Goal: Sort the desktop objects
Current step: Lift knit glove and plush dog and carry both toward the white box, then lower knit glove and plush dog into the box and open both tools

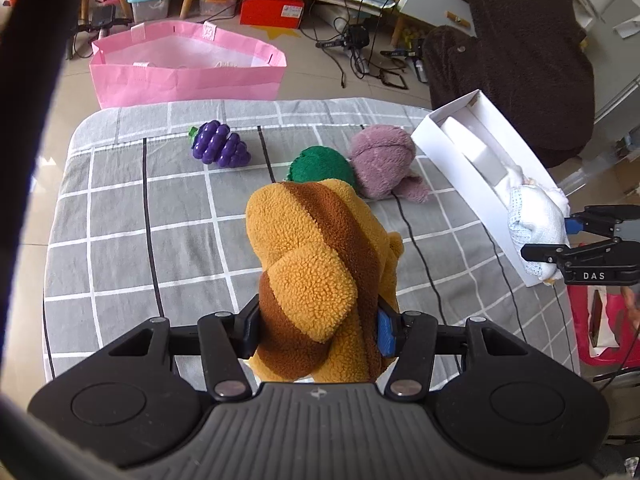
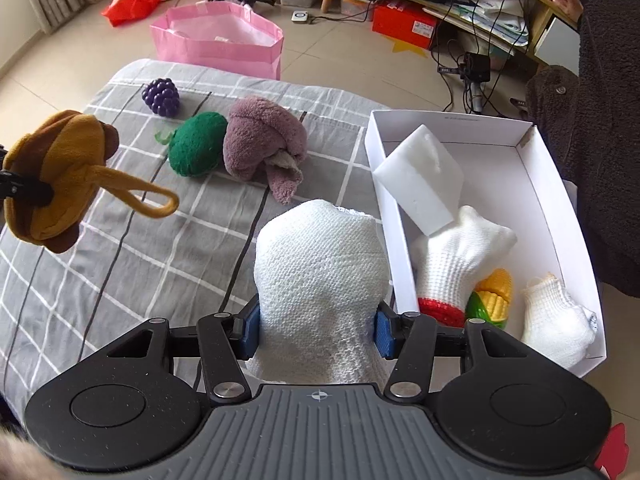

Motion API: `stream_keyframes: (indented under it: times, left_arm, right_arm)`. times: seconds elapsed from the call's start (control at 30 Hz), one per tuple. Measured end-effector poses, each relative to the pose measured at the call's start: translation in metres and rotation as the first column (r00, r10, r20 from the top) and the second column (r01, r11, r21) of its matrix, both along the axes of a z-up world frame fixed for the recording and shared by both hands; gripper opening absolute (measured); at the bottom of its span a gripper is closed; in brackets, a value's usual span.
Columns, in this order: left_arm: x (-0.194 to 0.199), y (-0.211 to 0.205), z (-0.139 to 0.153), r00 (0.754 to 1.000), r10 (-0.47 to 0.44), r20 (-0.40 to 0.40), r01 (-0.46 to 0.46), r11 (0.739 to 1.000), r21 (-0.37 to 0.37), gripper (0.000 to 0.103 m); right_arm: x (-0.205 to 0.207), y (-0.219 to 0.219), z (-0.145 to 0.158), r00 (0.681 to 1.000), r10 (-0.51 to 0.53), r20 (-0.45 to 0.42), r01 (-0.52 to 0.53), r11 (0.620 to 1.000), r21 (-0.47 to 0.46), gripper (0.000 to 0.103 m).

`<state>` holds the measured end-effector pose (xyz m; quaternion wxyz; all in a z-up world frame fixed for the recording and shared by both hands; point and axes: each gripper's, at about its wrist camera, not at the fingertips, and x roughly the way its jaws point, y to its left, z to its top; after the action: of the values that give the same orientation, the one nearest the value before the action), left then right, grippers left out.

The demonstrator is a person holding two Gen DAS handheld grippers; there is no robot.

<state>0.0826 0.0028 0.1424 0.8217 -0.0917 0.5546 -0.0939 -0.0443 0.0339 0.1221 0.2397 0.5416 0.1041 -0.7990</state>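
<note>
My left gripper is squeezing a fuzzy brown and yellow plush toy. Its blue pads press into both sides of the toy, so the jaws are shut on it, about as wide as the toy is thick. From the right wrist view I can see that same toy up in the air above the bed, with a long yellow loop hanging out from it.

My right gripper is squeezing a white knitted bundle. The blue pads hug it on both sides, so those jaws hold it too. It sits just beside the white box.

In the left wrist view I can read "DAS" in white letters on the black side of my right gripper. That is the only writing I can read clearly. A red box on the floor has a white label, but the words are too small to tell.

On the grey checked blanket lie purple toy grapes, a round green plush and a fluffy mauve plush. The green one and the mauve one touch each other. The grapes are well apart from them.

Inside the white box I see a white foam block, a white glove with a red cuff, a toy corn cob and another white knitted piece.

A pink bag stands open on the floor behind the bed.
</note>
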Motion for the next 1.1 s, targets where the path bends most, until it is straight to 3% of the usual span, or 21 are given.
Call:
stream_keyframes:
  times: [0.3,0.6,0.83,1.1]
  left_arm:
    - [-0.017,-0.035,0.048,0.994,-0.074,0.081,0.073,0.997,0.005,0.050]
    - [0.014,-0.112,0.079,0.976,-0.169,0.140,0.169,0.986,0.007,0.051]
    - [0.064,-0.183,0.072,0.959,-0.233,0.163,0.235,0.972,0.006,0.051]
    - [0.122,-0.238,0.036,0.958,-0.256,0.129,0.257,0.966,0.008,0.051]
  right_arm:
    - [0.014,0.040,0.039,0.996,-0.063,-0.070,0.061,0.998,-0.022,0.059]
    - [0.017,0.081,0.077,0.982,-0.133,-0.132,0.129,0.991,-0.036,0.060]
    - [0.004,0.109,0.080,0.972,-0.188,-0.142,0.185,0.982,-0.031,0.060]
    - [-0.019,0.132,0.055,0.965,-0.237,-0.111,0.236,0.971,-0.022,0.060]
